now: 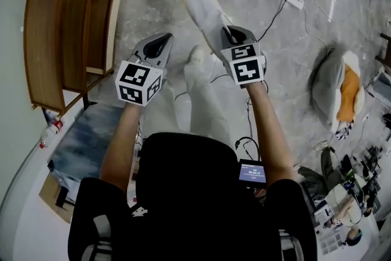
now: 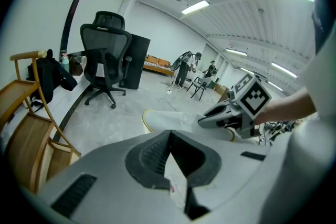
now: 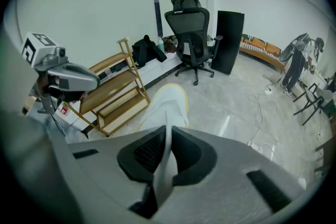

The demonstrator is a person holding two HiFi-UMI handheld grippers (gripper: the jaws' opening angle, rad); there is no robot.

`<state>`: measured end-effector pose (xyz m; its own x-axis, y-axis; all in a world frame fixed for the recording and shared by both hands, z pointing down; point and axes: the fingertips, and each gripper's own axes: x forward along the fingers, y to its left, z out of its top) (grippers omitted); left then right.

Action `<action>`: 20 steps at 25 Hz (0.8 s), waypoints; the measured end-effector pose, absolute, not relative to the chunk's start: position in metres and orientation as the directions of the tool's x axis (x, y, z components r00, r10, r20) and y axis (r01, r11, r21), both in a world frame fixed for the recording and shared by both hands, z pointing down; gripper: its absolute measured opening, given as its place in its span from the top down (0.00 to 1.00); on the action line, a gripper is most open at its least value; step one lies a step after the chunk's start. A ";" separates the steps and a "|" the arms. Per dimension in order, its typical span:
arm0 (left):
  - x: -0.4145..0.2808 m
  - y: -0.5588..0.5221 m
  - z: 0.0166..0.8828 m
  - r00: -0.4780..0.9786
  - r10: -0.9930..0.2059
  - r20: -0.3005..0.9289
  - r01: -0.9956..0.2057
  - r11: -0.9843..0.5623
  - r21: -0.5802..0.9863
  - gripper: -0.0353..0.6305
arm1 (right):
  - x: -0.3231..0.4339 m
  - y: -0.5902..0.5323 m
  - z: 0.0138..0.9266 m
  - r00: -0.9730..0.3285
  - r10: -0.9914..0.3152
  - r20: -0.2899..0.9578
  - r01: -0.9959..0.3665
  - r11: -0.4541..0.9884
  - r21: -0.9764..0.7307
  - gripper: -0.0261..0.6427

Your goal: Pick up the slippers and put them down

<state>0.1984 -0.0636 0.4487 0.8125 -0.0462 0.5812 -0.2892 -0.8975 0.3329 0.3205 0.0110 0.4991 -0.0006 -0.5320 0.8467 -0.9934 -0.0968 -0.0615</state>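
A white slipper [image 1: 204,6] with a pale yellow rim sticks out ahead of my right gripper [image 1: 227,32], which is shut on its near end. In the right gripper view the slipper [image 3: 167,105] runs out from between the pads above the floor. My left gripper [image 1: 161,41] is level with it on the left. Its jaws [image 2: 170,135] are closed on a thin white piece with a small red mark, seemingly the edge of a second slipper; the rest is hidden. The left gripper view shows the first slipper [image 2: 160,120] side-on under the right gripper [image 2: 206,122].
A wooden shelf rack [image 1: 61,33] stands at the left by the wall. A black office chair [image 3: 191,39] and a black cabinet [image 3: 229,42] stand beyond. A power strip [image 1: 293,0] with cables lies on the marble floor. A grey and orange bag [image 1: 339,85] sits right.
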 end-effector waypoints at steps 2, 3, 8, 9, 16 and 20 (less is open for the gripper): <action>0.209 -0.064 0.460 0.821 -0.024 0.571 -0.267 -0.900 0.346 0.94 | 0.327 0.014 0.514 0.014 -0.527 0.850 -0.990 -0.124 -0.060 0.94; 0.214 -0.063 0.466 0.825 -0.008 0.565 -0.249 -0.902 0.352 0.94 | 0.329 0.016 0.522 0.022 -0.522 0.853 -0.989 -0.139 -0.060 0.94; 0.246 -0.061 0.502 0.848 0.078 0.525 -0.141 -0.920 0.365 0.94 | 0.338 0.018 0.566 0.049 -0.516 0.855 -0.983 -0.175 -0.050 0.94; 0.252 -0.060 0.512 0.851 0.093 0.517 -0.120 -0.924 0.363 0.94 | 0.340 0.019 0.576 0.059 -0.516 0.855 -0.982 -0.185 -0.044 0.94; 0.275 -0.069 0.591 0.846 0.114 0.521 -0.058 -0.952 0.301 0.94 | 0.367 0.029 0.643 0.112 -0.523 0.845 -0.968 -0.250 -0.026 0.94; 0.281 -0.072 0.631 0.849 0.114 0.516 -0.044 -0.958 0.284 0.94 | 0.375 0.031 0.681 0.129 -0.517 0.846 -0.969 -0.249 -0.004 0.94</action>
